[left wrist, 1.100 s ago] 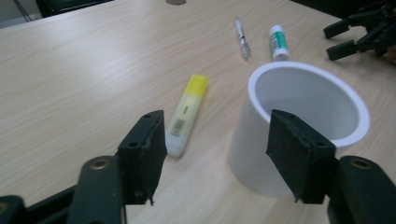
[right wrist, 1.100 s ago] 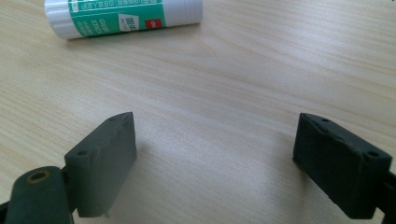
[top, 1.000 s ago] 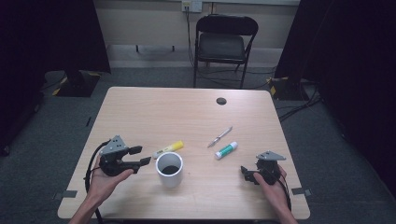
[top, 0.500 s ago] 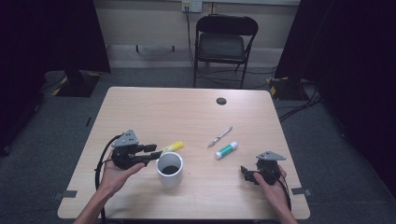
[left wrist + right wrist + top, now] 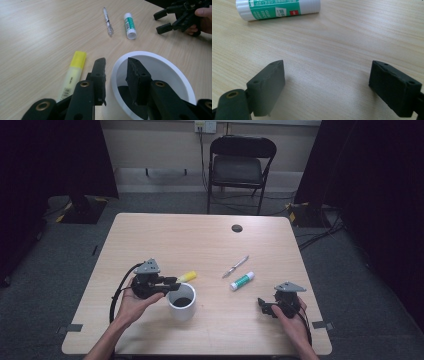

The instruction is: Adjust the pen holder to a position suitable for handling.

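The left gripper [image 5: 169, 285] sits at the white cup [image 5: 182, 301], held in the person's left hand [image 5: 131, 306] near the front of the wooden table [image 5: 150, 235]. In the left gripper view its two black jaws straddle the cup's wall: one jaw stands outside the rim, the other inside the bowl. The jaws have just been closing with the rim between them. A narrow gap still shows between the outer jaw and the wall, so whether the pads already press on the cup cannot be told.

The cup stands upright in the front half of the table, left of centre. A yellow highlighter [image 5: 186, 277] lies just behind it, close beside the outer jaw, its cap pointing away from the person.

The right gripper [image 5: 265, 306] rests low at the front right of the table in the person's right hand [image 5: 292, 322]. Its jaws are spread wide with bare tabletop between them, grasping nothing.

A green-and-white glue stick [image 5: 242, 281] lies between the cup and the right gripper, nearer the table's middle. In the right gripper view it lies ahead of the jaws, apart from them. A slim clear pen [image 5: 235, 266] lies just behind the glue stick, at a slant.

A dark round grommet [image 5: 236, 228] is set in the tabletop near the far edge. A black folding chair [image 5: 239, 167] stands beyond the table against the wall
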`<state>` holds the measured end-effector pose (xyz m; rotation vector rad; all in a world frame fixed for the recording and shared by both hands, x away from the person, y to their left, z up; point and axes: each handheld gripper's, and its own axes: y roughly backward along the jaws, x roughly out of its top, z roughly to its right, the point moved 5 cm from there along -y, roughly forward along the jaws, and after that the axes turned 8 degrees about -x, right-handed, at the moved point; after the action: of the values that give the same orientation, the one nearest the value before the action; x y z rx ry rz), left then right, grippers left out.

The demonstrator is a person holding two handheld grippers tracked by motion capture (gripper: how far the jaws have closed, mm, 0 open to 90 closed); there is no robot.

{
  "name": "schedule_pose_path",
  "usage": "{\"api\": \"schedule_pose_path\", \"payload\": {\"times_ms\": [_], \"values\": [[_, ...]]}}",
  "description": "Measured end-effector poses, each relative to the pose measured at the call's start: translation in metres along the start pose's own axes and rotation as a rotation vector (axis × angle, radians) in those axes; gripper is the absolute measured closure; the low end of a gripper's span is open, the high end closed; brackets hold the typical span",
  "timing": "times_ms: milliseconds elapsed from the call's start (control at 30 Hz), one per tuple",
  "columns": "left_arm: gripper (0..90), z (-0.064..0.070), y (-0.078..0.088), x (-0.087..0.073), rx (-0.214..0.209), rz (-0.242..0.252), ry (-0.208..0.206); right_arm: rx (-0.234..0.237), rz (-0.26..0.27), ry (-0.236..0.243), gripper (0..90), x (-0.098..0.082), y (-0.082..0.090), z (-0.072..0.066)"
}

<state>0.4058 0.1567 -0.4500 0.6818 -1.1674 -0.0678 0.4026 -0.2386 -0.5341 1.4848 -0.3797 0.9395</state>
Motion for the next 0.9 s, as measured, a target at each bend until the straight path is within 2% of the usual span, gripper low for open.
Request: {"api": "schedule_pose_path", "payload": {"times_ms": [67,233,300,533,600,900], "values": [[70.2,-0.001,-0.002,-0.001,-0.004,-0.002,0.0,0.0,0.0,0.0,12.4,0.0,0.0,0.0],[73.2,-0.003,-0.006,-0.008,0.003,-0.046,-0.006,0.0,0.0,0.001,12.4,0.0,0.0,0.0],[74.0,-0.003,-0.007,-0.008,-0.007,-0.04,0.008,0.0,0.0,0.0,12.4,0.0,0.0,0.0],[78.4,-0.002,-0.011,-0.007,-0.002,-0.051,-0.011,0.0,0.0,0.001,12.4,0.0,0.0,0.0],[78.5,-0.001,-0.012,-0.006,0.01,-0.047,-0.003,0.0,0.0,0.0,12.4,0.0,0.0,0.0],[78.5,0.003,-0.022,-0.001,-0.007,-0.049,-0.012,0.0,0.0,0.0,12.4,0.0,0.0,0.0]]}}
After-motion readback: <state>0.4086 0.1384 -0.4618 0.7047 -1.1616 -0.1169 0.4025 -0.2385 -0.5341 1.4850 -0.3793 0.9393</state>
